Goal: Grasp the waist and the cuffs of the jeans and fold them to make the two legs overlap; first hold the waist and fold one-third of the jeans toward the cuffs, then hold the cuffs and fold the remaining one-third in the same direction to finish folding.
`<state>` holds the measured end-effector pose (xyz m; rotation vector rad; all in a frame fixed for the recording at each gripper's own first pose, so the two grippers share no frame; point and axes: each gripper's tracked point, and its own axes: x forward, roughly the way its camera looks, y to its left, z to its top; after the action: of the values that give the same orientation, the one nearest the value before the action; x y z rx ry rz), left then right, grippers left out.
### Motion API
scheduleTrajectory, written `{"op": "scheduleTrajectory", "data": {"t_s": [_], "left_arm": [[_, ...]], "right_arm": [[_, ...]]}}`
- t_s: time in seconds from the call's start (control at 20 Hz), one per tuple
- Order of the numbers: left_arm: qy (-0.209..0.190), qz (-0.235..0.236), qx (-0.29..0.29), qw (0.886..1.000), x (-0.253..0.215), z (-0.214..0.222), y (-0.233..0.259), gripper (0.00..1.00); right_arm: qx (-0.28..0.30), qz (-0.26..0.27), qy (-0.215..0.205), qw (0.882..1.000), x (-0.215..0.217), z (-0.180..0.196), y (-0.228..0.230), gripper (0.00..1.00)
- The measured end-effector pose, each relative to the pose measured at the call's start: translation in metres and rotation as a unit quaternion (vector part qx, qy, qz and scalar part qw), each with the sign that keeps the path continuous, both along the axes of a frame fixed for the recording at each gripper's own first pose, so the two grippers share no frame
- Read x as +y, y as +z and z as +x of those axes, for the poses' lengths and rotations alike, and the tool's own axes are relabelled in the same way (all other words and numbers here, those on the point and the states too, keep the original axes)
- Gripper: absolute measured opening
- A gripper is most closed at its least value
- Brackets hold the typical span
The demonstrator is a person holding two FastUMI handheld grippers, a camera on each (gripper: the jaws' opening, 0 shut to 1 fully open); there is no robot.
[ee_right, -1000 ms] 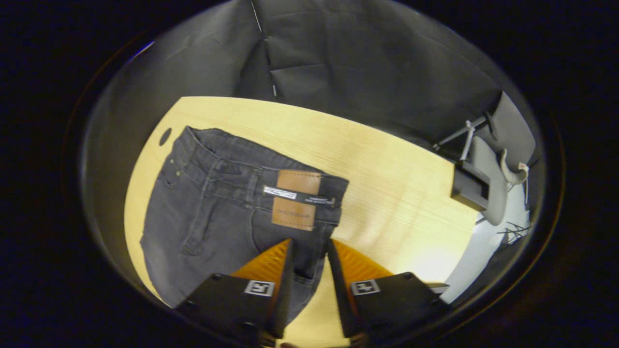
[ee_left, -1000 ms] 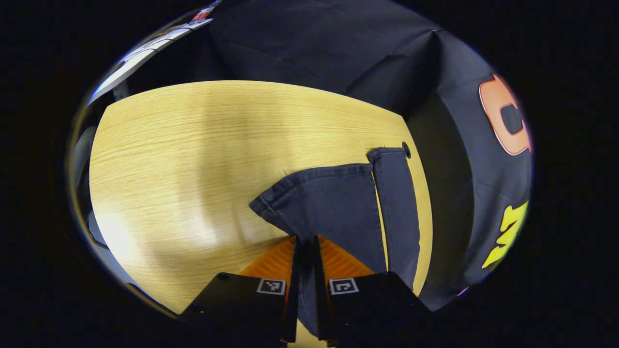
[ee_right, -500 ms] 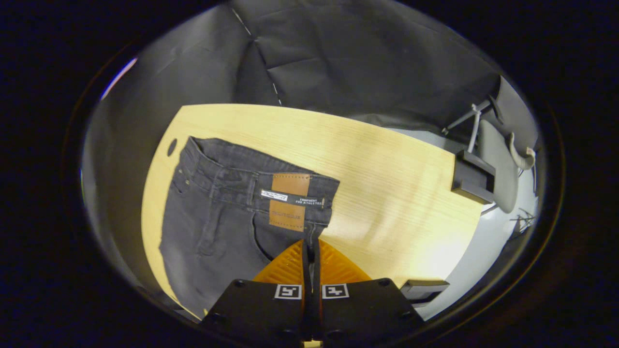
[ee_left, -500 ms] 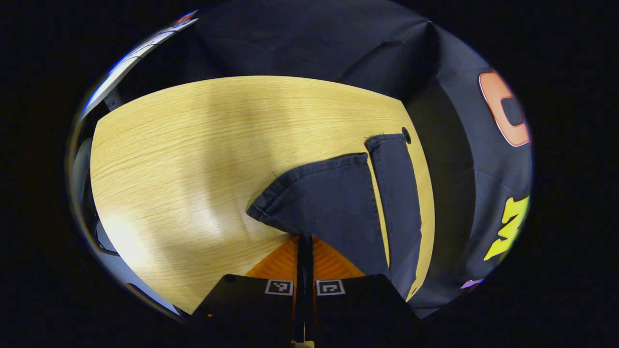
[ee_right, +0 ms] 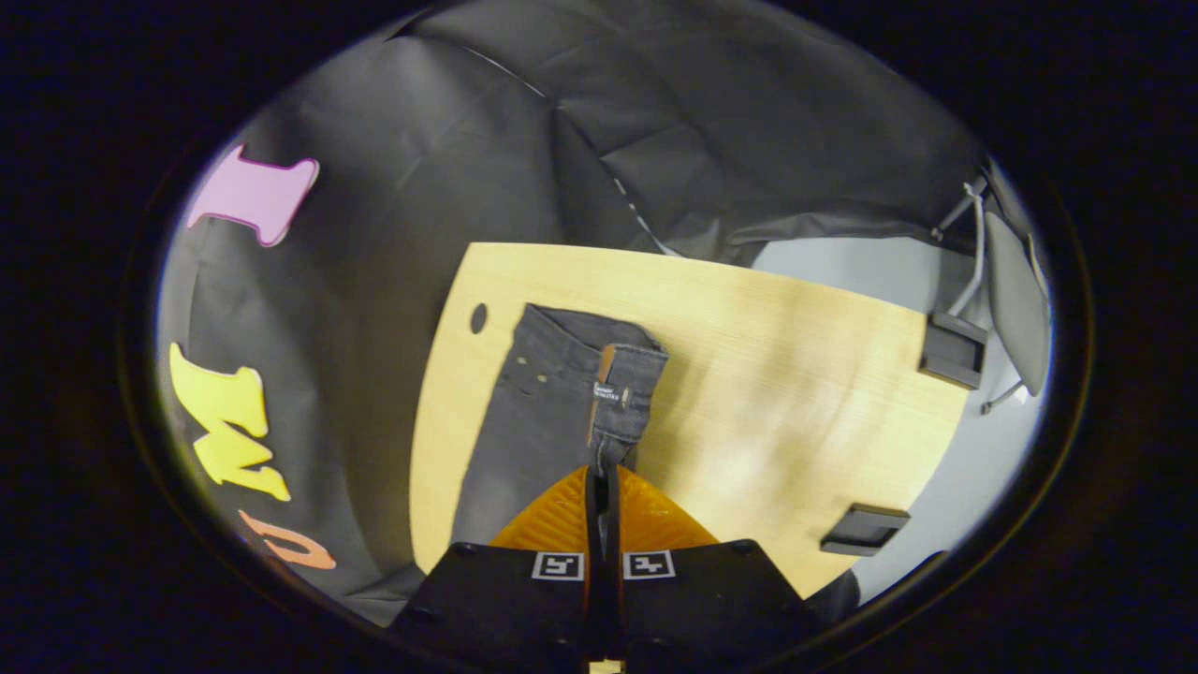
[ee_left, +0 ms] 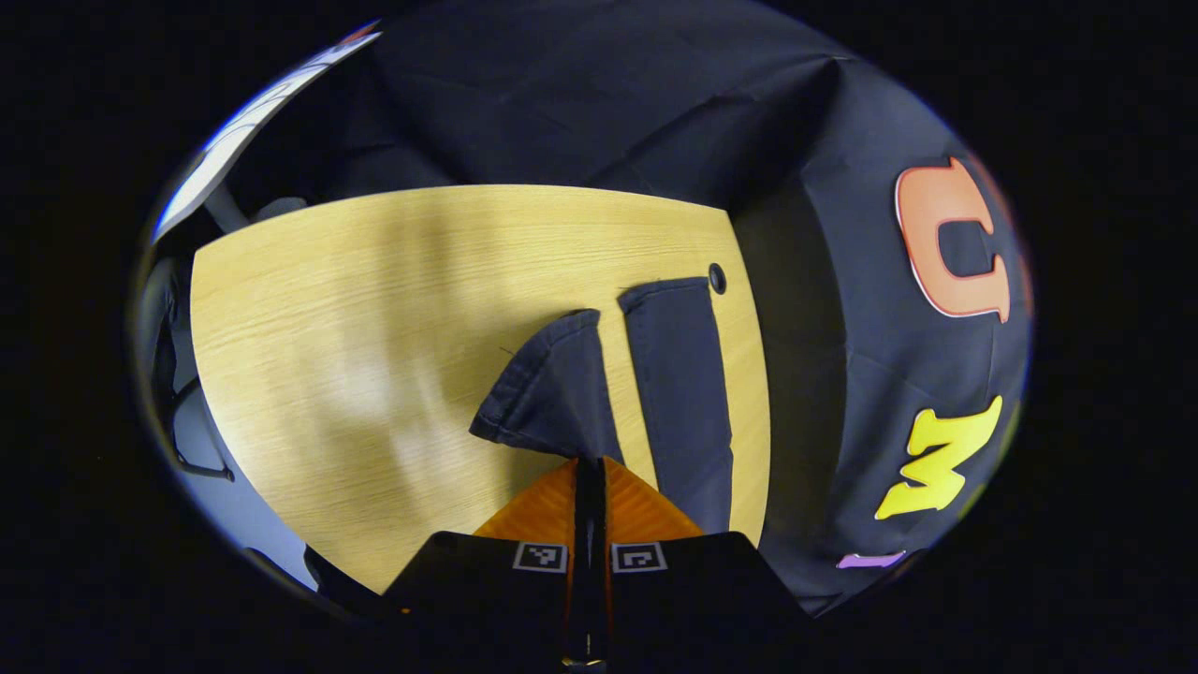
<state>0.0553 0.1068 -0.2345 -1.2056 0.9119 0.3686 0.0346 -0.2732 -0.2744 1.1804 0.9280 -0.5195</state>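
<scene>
- Risk, slip at the cuff end: the left gripper pinches only a thin edge of the lifted leg; a fast sweep is likely to pull the denim out of the pinch and drop the leg short of the flat leg.
- Risk, uneven travel: the two grippers hold opposite ends of the same half of the jeans; if one hand leads, the fabric probably twists and the two legs overlap askew.
- Risk, drag: the flat leg lies along the far edge of the table, close to the cable hole; a pull toward that edge may shift it off the table.
- Left gripper: fingers pressed together with no visible gap, clamped on the cuff end of the lifted leg, which rises off the table beside the flat leg.
- Right gripper: fingers closed to a thin slit, clamped on the waist at the side with the leather patch; that side stands raised and turned over toward the other half.
- Location: the jeans lie on the table near the booth wall, lengthwise fold under way, not yet laid down.
</scene>
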Motion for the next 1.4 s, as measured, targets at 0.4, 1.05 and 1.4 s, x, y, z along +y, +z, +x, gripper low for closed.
{"op": "scheduleTrajectory", "data": {"t_s": [0.4, 1.05, 1.4], "left_arm": [[-0.069, -0.011, -0.005, 0.998, -0.004, 0.121, 0.02, 0.04], [-0.164, 0.059, 0.049, 0.983, -0.031, 0.249, -0.086, 0.0], [-0.18, 0.064, 0.05, 0.98, -0.027, 0.258, -0.063, 0.12]], "right_arm": [[-0.031, -0.001, 0.054, 0.998, 0.002, 0.119, 0.013, 0.0], [-0.004, 0.022, 0.075, 0.997, 0.011, 0.224, -0.105, 0.01], [-0.006, -0.008, 0.11, 0.994, 0.011, 0.227, -0.117, 0.14]]}}
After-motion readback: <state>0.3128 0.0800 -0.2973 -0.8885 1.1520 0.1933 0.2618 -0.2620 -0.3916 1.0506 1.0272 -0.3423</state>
